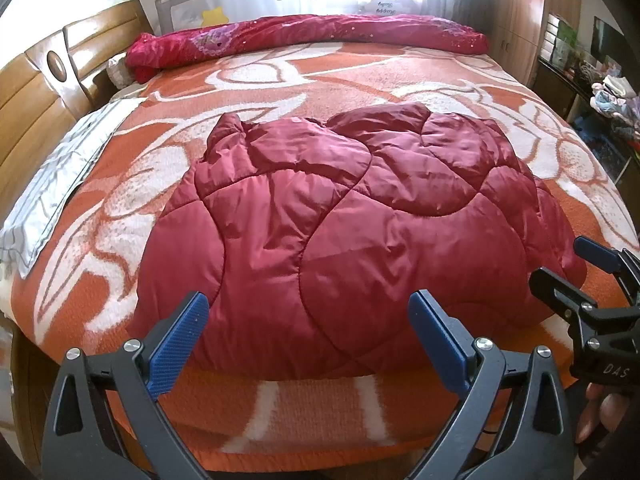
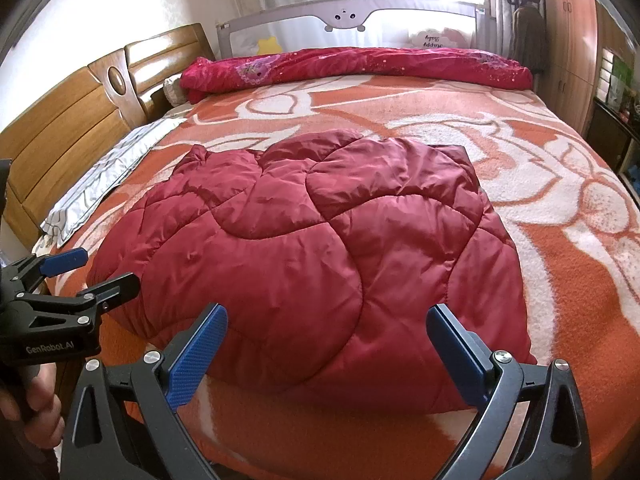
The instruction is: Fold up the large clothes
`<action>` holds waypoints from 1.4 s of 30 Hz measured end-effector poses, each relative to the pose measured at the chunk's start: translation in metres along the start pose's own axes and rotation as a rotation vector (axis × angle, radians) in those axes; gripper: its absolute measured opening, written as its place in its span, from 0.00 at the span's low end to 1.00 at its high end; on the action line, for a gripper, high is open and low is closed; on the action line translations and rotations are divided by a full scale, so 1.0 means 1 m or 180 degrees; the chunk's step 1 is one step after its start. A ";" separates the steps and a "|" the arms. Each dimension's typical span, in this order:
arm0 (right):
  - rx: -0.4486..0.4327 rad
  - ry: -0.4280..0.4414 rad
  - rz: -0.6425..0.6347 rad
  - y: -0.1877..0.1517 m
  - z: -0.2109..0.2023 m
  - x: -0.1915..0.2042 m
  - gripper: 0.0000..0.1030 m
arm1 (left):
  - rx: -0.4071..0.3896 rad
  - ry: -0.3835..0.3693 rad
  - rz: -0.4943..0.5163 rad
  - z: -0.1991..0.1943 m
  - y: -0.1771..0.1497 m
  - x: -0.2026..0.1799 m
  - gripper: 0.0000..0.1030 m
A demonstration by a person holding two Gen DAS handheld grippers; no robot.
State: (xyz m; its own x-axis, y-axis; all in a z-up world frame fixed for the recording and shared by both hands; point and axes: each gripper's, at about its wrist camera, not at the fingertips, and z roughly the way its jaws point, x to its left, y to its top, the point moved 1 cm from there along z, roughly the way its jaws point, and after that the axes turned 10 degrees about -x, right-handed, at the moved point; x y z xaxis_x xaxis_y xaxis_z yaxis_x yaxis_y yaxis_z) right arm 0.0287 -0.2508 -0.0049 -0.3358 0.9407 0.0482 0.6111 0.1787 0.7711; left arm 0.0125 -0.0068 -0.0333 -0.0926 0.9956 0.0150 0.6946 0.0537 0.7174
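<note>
Coat: the red puffy coat (image 1: pixel 352 232) lies near the bed's (image 1: pixel 320 412) front edge, sleeves look tucked in | Fingers: my left gripper (image 1: pixel 308 344) and right gripper (image 2: pixel 326 354) are both wide apart, holding nothing | Left: I think one more fold in half.

Orange-and-white blanket (image 1: pixel 360 92), rolled floral quilt (image 1: pixel 308 36), wooden headboard (image 1: pixel 36 92), grey pillow (image 1: pixel 60 176)

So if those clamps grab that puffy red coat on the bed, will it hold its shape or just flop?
Probably flop: the red coat lies in soft quilted folds, so free parts would likely sag. Its shiny fabric looks slippery, so a shallow pinch might slide off. It seems puffy, likely light for its bulk. Both the left gripper and right gripper hover open.
</note>
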 end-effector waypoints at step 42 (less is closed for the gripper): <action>-0.0018 0.0025 0.0024 0.006 -0.004 -0.002 0.98 | -0.0048 0.0009 -0.0004 -0.003 0.004 -0.001 0.98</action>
State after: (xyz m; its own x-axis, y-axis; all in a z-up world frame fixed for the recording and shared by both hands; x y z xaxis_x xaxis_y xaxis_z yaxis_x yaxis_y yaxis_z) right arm 0.0300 -0.2524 0.0017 -0.3369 0.9397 0.0589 0.6095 0.1699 0.7744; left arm 0.0130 -0.0081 -0.0284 -0.0955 0.9953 0.0160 0.6838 0.0539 0.7277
